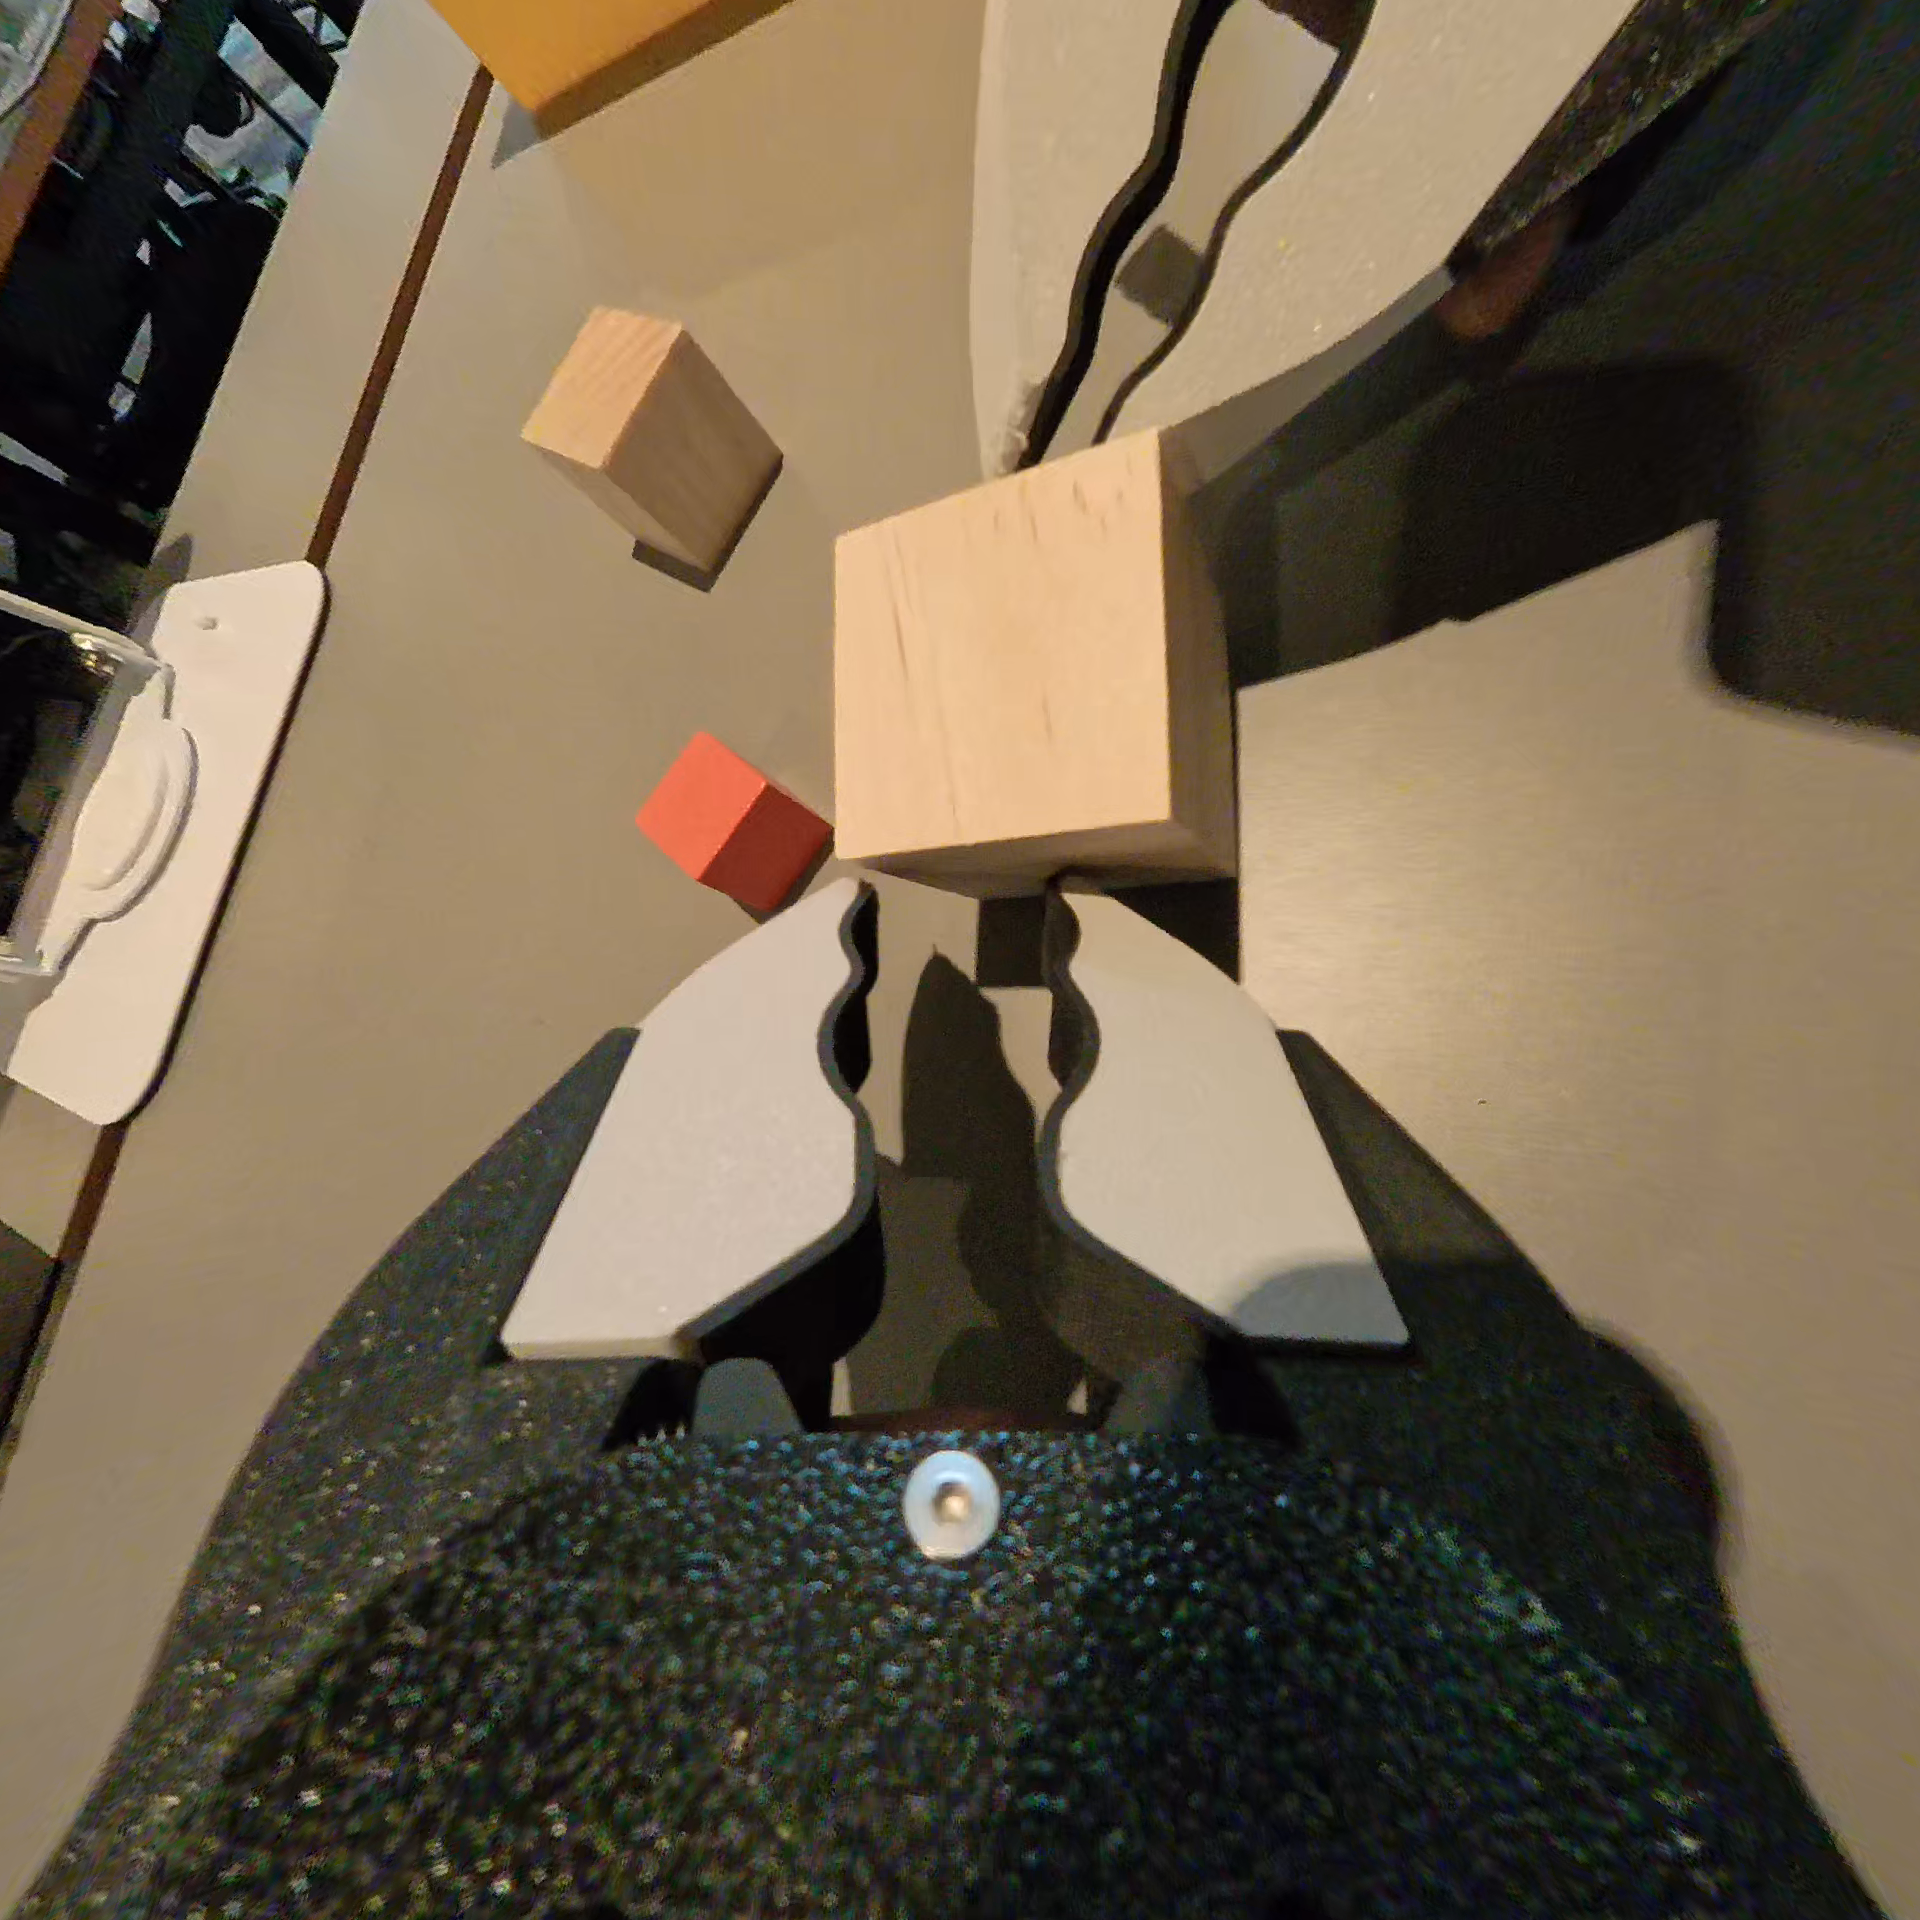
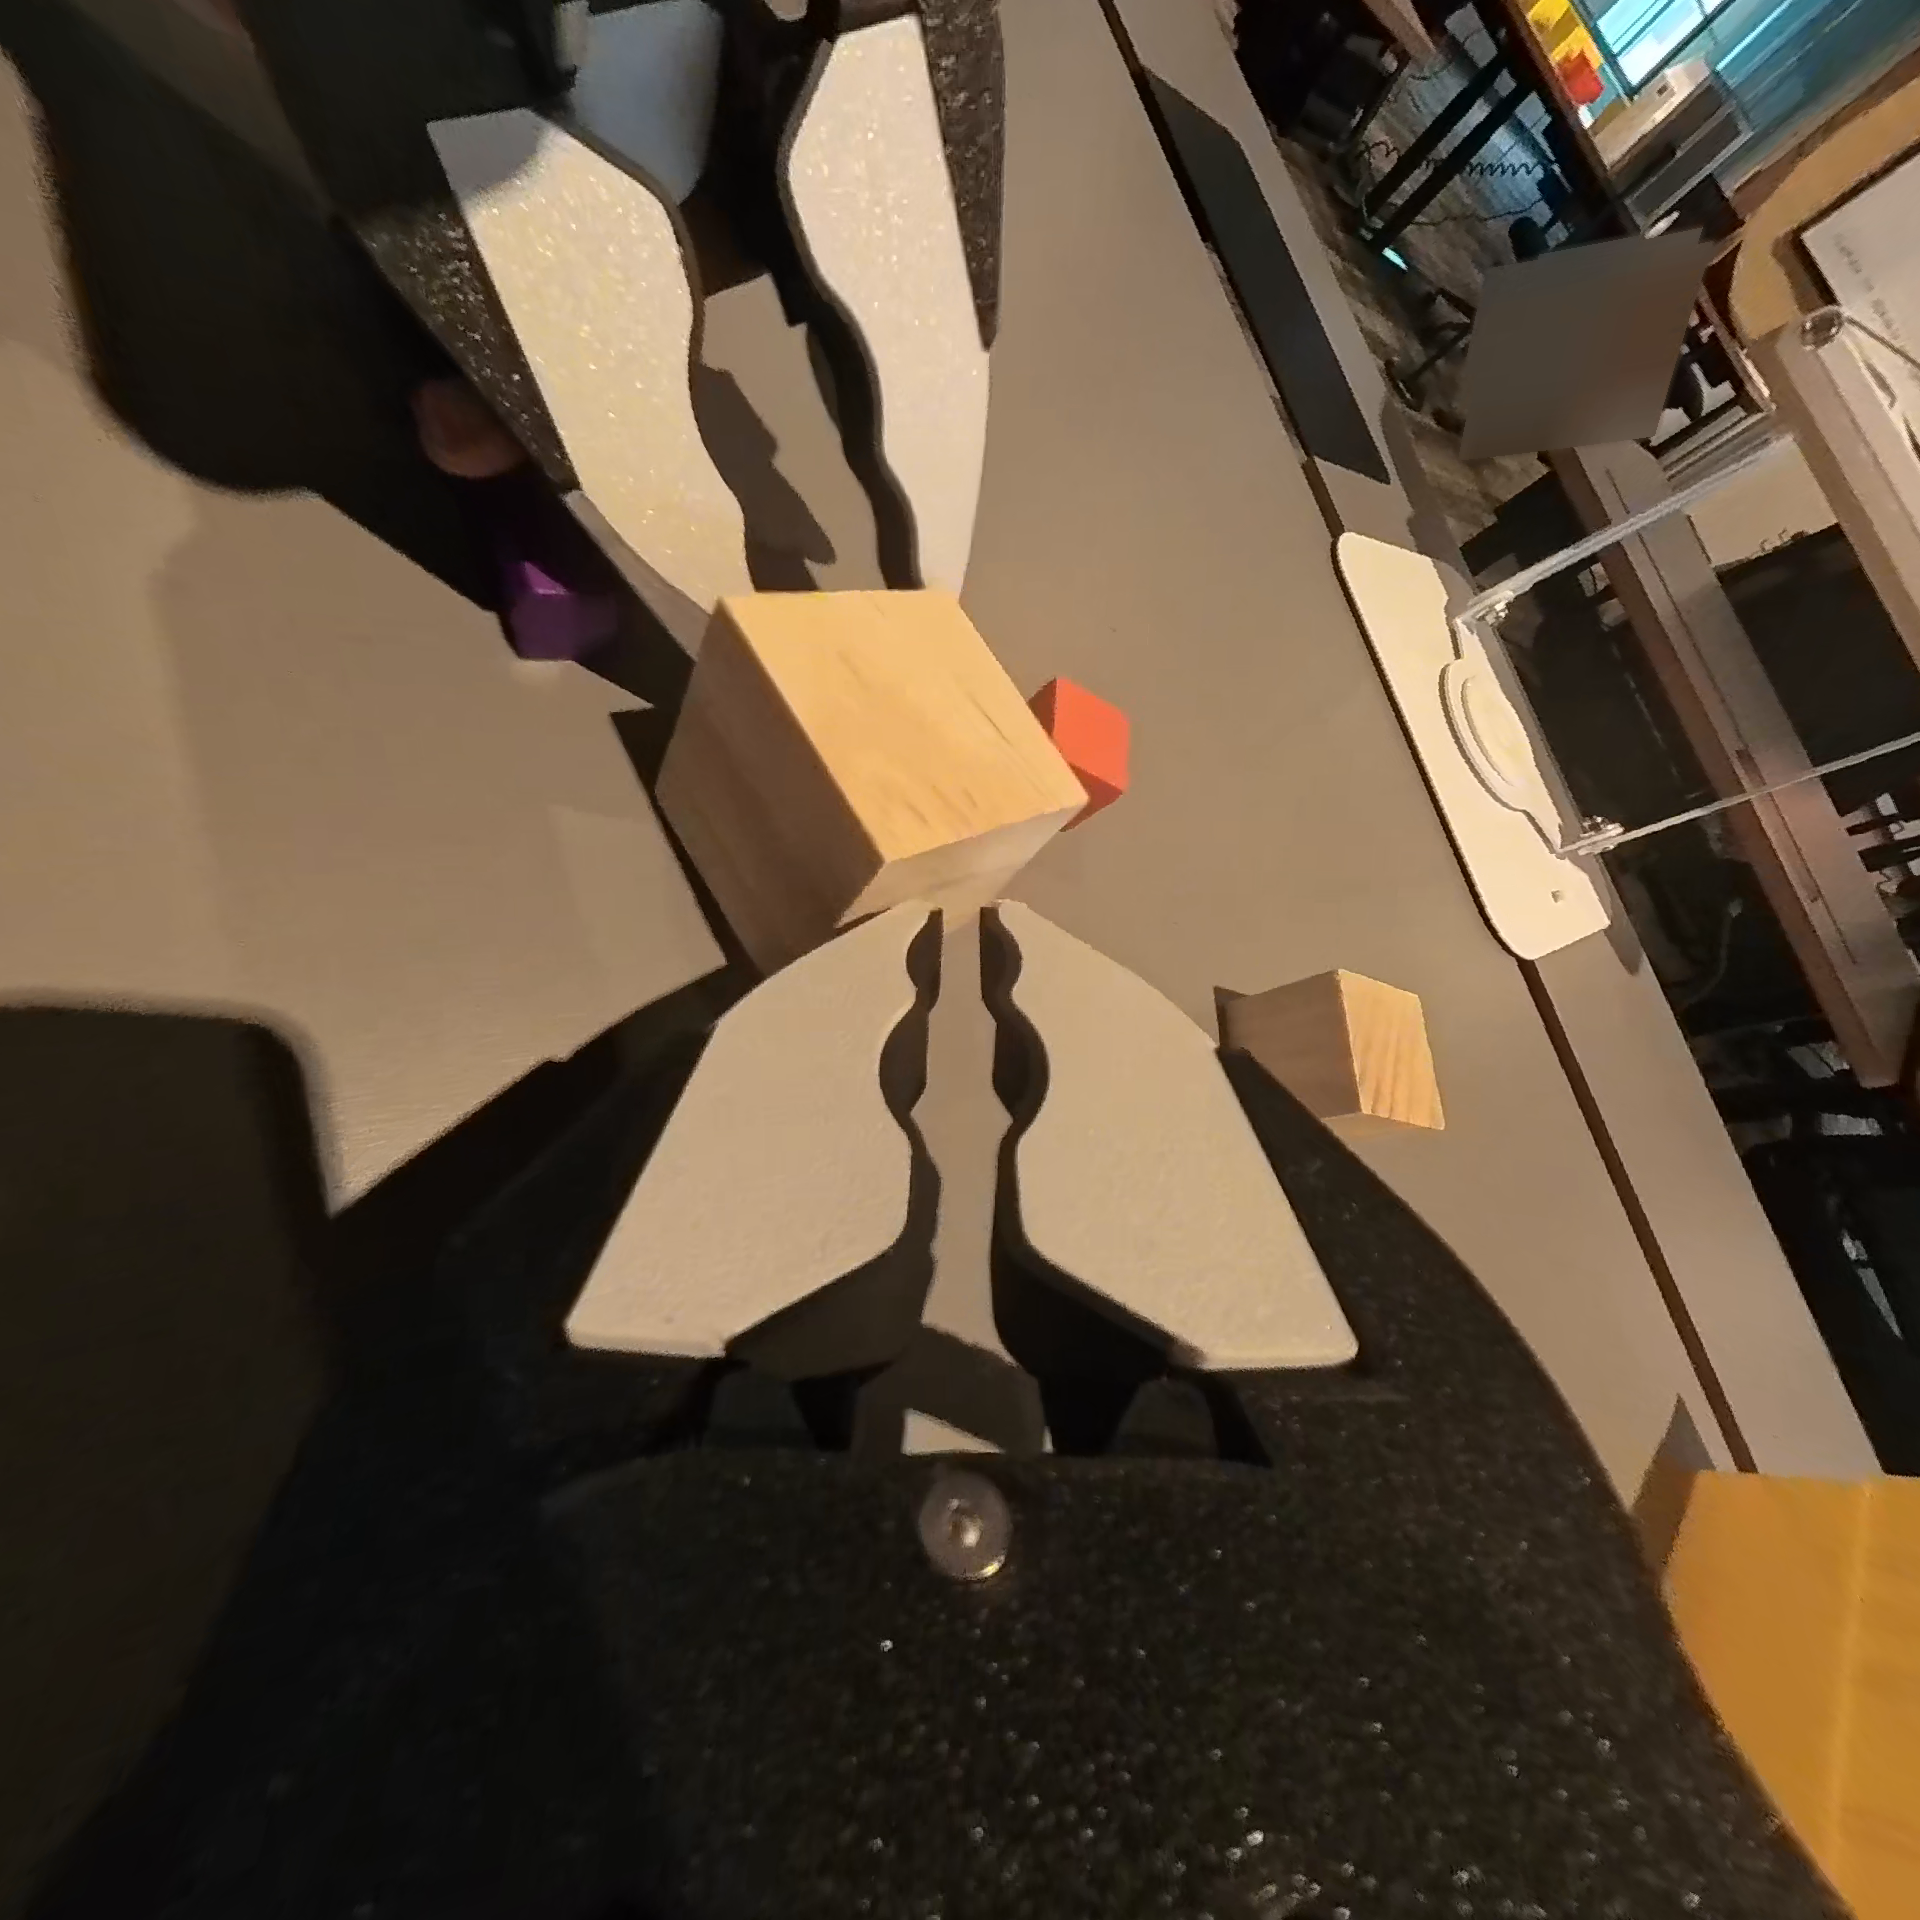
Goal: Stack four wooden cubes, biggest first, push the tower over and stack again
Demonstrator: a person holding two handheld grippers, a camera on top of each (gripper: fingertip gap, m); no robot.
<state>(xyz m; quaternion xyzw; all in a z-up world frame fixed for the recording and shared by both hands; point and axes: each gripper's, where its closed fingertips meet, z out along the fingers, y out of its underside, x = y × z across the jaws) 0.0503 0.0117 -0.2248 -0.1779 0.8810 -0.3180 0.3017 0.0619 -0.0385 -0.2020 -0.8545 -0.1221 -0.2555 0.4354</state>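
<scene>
Two of my grippers flank the big cube [image 1: 1013,675] on the grey table [image 1: 1507,1039], pale wood, left gripper [image 1: 961,899] and right gripper [image 2: 961,920] both narrowly parted, empty, tips at its edges, red cube [image 1: 732,821] beside it, mid cube [image 1: 655,436] apart.

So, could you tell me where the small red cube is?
The red cube sits on the table, left of the large wooden cube in the left wrist view.

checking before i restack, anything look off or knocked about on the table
No tower stands: the big wooden cube, smaller wooden cube and red cube lie scattered at odd angles. No damage shows.
</scene>
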